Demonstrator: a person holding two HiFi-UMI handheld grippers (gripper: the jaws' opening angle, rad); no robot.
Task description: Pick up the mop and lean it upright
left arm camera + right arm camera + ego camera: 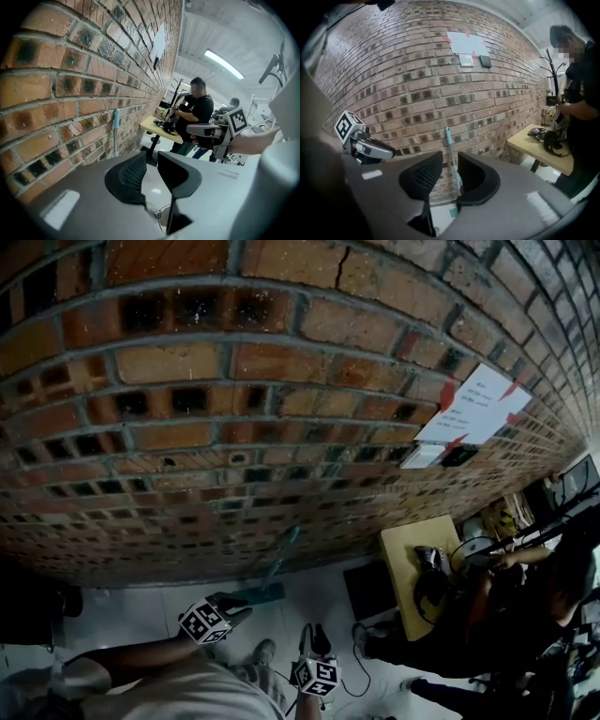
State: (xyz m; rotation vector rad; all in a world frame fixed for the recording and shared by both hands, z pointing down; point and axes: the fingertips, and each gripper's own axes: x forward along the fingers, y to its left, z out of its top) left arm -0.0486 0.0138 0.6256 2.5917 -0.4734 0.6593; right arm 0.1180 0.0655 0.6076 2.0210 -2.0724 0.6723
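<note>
The mop leans upright against the brick wall, its light blue handle (pixel 282 557) rising from the head (pixel 255 596) on the floor. No gripper touches it. My left gripper (pixel 237 604) is just in front of the mop head, and its jaws (pixel 151 165) stand a little apart with nothing between them. In the left gripper view the handle (pixel 116 132) sits left of the jaws. My right gripper (pixel 315 637) hovers further right and back. It is open (pixel 450 169), with the handle (pixel 449 144) showing far off through the gap. Each gripper appears in the other's view: (pixel 213 133), (pixel 361 143).
A wooden table (pixel 412 559) with dark gear stands right of the mop, and a person (pixel 530 601) in black sits at it. Papers (pixel 473 407) are taped to the brick wall (pixel 234 381). A black cable (pixel 356 667) lies on the pale floor. My shoe (pixel 263 651) is below.
</note>
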